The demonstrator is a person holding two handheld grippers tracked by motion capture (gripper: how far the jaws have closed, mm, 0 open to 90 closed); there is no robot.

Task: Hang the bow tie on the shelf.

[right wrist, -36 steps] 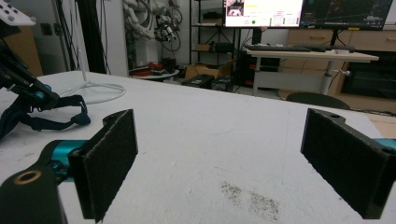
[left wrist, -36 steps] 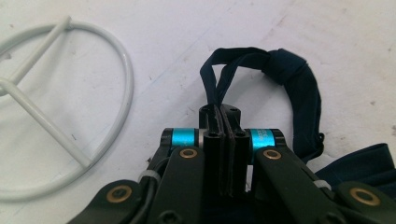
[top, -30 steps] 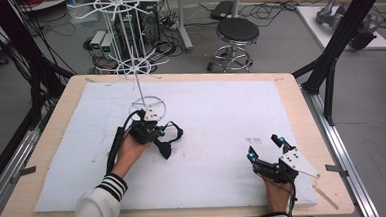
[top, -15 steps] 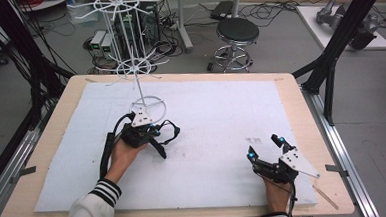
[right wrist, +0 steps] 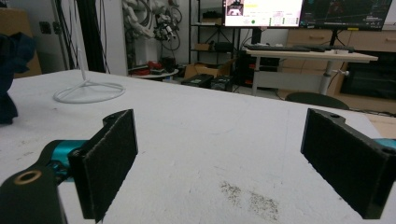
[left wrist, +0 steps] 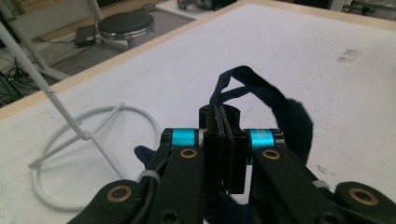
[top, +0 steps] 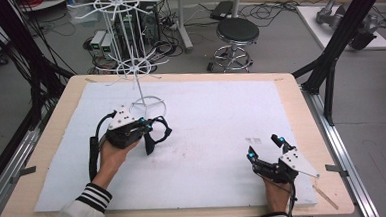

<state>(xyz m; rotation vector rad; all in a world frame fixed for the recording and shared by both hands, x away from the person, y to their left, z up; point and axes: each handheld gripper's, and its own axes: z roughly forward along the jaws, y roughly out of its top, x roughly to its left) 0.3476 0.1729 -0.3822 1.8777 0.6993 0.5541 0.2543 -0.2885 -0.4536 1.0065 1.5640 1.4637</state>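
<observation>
Dark fabric, a strap or band [top: 155,134], is clamped between the closed jaws of the left gripper [top: 143,125], left of the table's middle and just near of the white wire stand's ring base [top: 148,107]. In the left gripper view the strap [left wrist: 261,93] is seen pinched edge-on between the pads, its loop rising beyond the tips and the rest drooping toward the white mat [top: 222,122]. Held this way, the loop is kept open and clear of the mat, presumably so it can be hooked over one of the stand's arms [top: 128,67], which spread above the far left edge of the table.

The right gripper [top: 265,147] is rested near the near right corner, jaws spread wide with nothing between them; its pads [right wrist: 107,163] are seen well apart over bare mat. It is judged to be parked out of the way.

Open room is left across the middle and right of the mat. Care would be called for at the stand's thin upright [left wrist: 51,93], which is close beside the strap.
</observation>
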